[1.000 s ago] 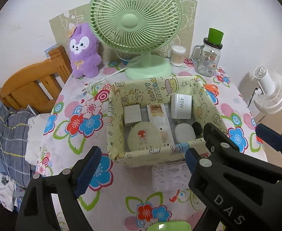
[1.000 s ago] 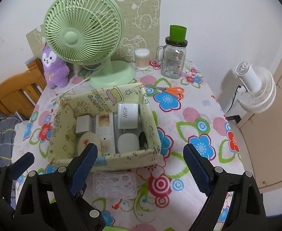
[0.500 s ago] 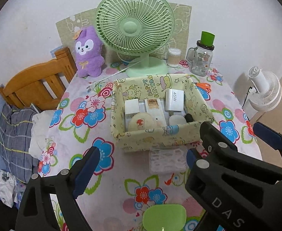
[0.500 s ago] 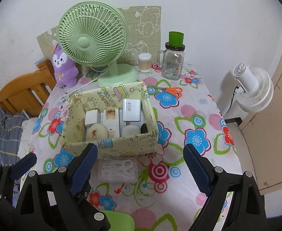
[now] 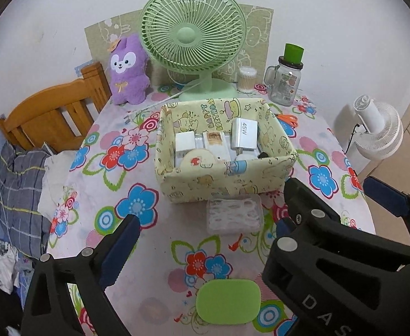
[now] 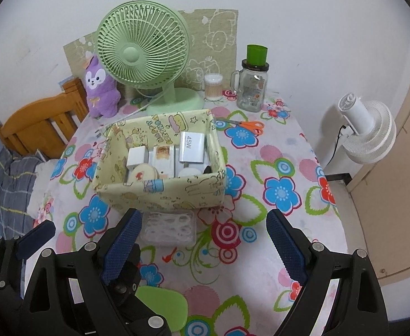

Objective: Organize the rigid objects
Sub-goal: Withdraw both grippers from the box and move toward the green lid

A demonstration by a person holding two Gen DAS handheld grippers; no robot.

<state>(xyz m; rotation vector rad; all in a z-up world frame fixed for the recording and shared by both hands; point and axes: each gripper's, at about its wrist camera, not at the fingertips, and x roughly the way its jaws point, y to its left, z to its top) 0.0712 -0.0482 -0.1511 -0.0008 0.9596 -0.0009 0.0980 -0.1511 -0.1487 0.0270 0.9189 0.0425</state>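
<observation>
Chargers and small cases fill the yellow cartoon-print fabric box (image 5: 227, 180) standing near the middle of the flower-patterned tablecloth (image 5: 137, 224): a white 45W power adapter (image 5: 243, 135) stands against the box's far right side, a white cube plug (image 5: 184, 143) sits at its left, a cream rectangular case (image 5: 214, 142) lies between them, and a round cream tin with a red mark (image 5: 196, 160) leans at the near wall. Just in front of the box, touching or nearly touching its near wall, lies a clear plastic case of white floss picks (image 5: 234, 212). Nearer still than the box, at the table's near edge, rests a flat light-green oval pad (image 5: 228, 301). Behind the box stand a mint-green desk fan (image 5: 193, 37), a purple plush rabbit (image 5: 128, 70) to its left, a clear tub of cotton swabs (image 5: 247, 79) and a glass mug jar with a green cap (image 5: 287, 79) to its right; orange-handled scissors (image 6: 247, 126) lie right of the box. Left gripper (image 5: 205, 240) hovers spread wide and empty on the near side of the box, above the floss case and pad. Right gripper (image 6: 202, 240) hangs beside it, likewise spread and holding nothing. A white floor fan (image 6: 367, 137) stands off the table, right of the box.
</observation>
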